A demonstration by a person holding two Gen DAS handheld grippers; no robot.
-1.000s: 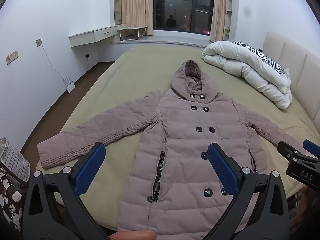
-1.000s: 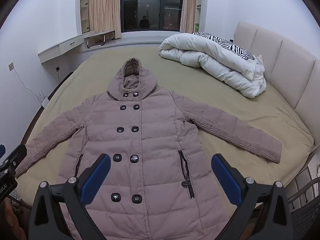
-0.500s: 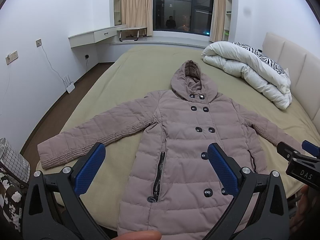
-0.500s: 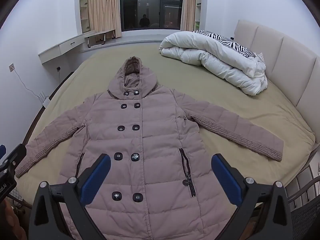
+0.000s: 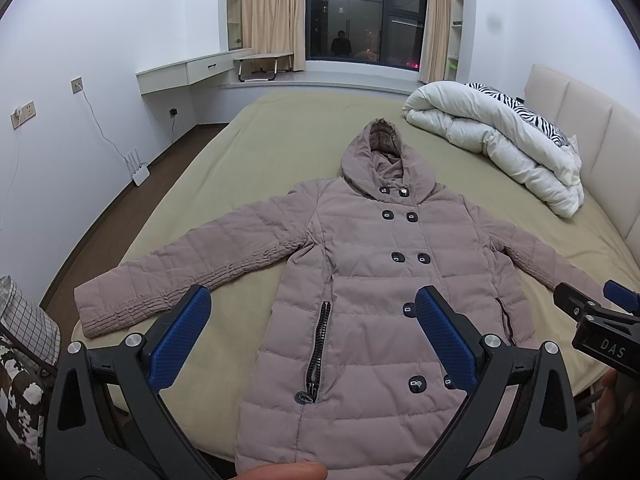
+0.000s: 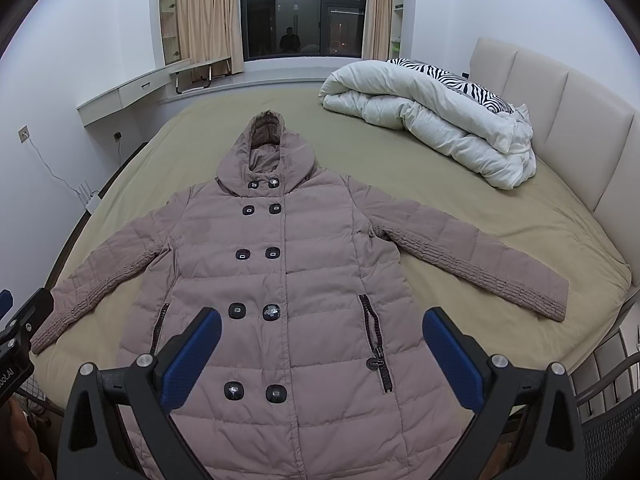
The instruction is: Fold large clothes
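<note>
A mauve hooded puffer coat [image 5: 368,280] [image 6: 280,272] lies flat and face up on the bed, buttoned, both sleeves spread sideways, hood pointing to the window. My left gripper [image 5: 312,304] hovers above the coat's lower left side, open, blue pads wide apart, holding nothing. My right gripper [image 6: 322,322] hovers above the lower front of the coat, open and empty too. The right gripper [image 5: 600,320] also shows at the right edge of the left wrist view, and the left gripper [image 6: 16,320] shows at the left edge of the right wrist view.
The bed [image 6: 460,216] has an olive sheet. A rolled white duvet [image 6: 440,120] with a zebra pillow lies at its far right by the headboard [image 6: 560,120]. A white router [image 5: 138,168] stands on the floor left. A checked bag [image 5: 24,320] sits by the near left corner.
Both views have shifted only slightly; the coat sits a touch higher in the right wrist view. Both grippers stay open.
</note>
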